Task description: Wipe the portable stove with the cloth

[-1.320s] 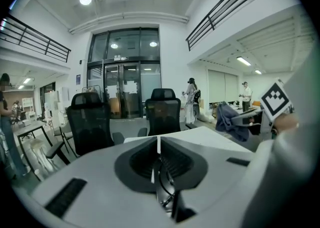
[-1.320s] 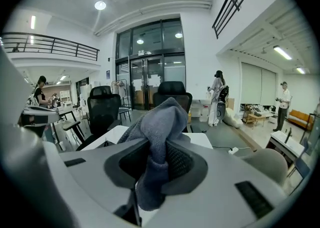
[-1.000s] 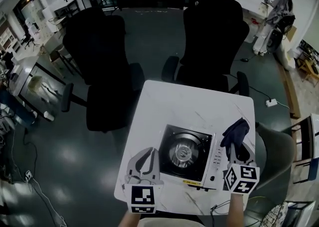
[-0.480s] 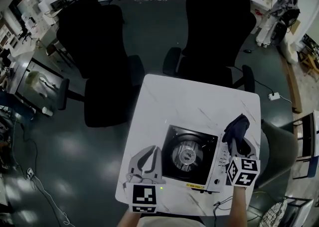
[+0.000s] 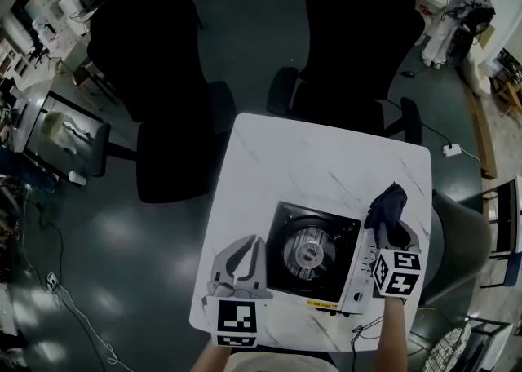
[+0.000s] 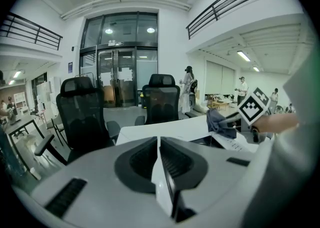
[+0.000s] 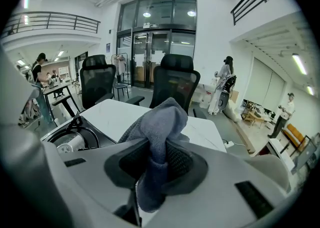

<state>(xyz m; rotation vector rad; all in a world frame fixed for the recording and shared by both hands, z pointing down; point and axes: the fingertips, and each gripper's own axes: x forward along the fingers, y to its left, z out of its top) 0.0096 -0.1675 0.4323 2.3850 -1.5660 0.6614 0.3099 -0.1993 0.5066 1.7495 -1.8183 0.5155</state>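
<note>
Grey cloth (image 7: 160,122) is bunched up and pinched tight in the jaws of the right gripper (image 5: 391,230), over the control strip at the 3 o'clock edge of the portable stove (image 5: 314,250). Left gripper (image 6: 159,158) is at the stove's 9 o'clock, jaws pressed together on nothing. Wiping looks not yet begun; next move probably needs the cloth lowered onto the black top. No pot or container on the white table (image 5: 310,158), and the burner is bare.
</note>
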